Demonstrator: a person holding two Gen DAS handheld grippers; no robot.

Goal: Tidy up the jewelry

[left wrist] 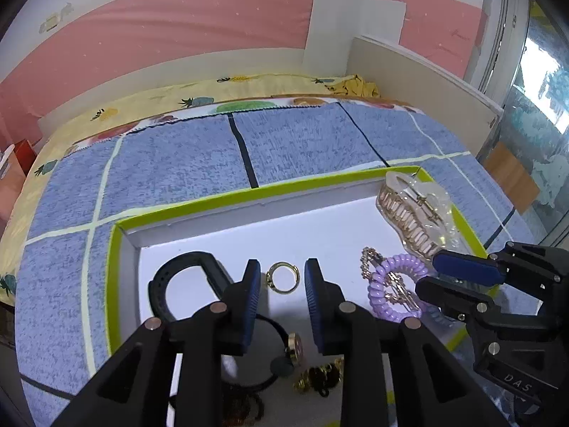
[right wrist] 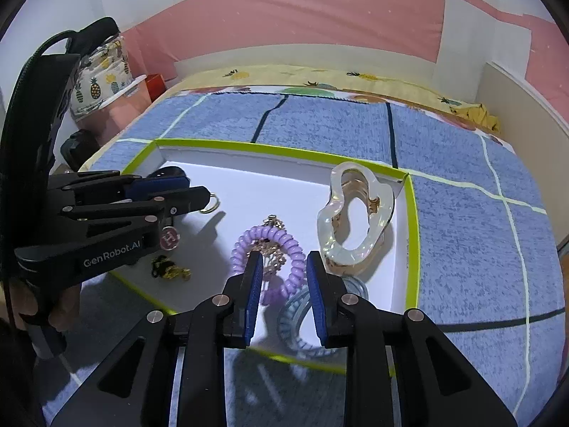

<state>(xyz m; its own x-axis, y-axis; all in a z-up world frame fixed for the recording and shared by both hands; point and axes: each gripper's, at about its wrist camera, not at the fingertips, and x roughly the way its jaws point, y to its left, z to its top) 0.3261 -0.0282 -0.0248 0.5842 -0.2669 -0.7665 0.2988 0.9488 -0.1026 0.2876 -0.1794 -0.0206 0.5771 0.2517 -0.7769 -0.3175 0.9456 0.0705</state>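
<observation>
Pink wall and a pineapple-print sheet fill the top of both views; below them a blue checked blanket point(left wrist: 177, 174) carries a shallow white tray point(left wrist: 185, 210) with a lime rim. In the left wrist view the left gripper point(left wrist: 281, 281) hangs low centre with its jaws apart, nothing pressed between the pads, and a gold ring point(left wrist: 282, 277) lies on the tray floor in the gap just ahead of them. A black curved piece point(left wrist: 167, 284) sits to its left; a black hair tie with a round charm point(left wrist: 293, 347) and a dark-and-gold cluster point(left wrist: 320, 379) lie nearer the bottom edge. In the right wrist view the right gripper point(right wrist: 284, 274) is part open and empty, hovering at lower centre over a purple coil tie point(right wrist: 270, 249) with a gold clip point(right wrist: 274, 245) lying across it; a pale blue coil point(right wrist: 302, 323) lies beside it and a clear claw clip point(right wrist: 355, 213) rests towards the upper right corner of the tray. The ring looks light, stiff and slippery, and lies flat, so it probably wants a pinch across its band. The coil should be soft and springy, easiest taken on one side of its loop, clear of the clip. The claw clip is likely brittle; hold its body.
</observation>
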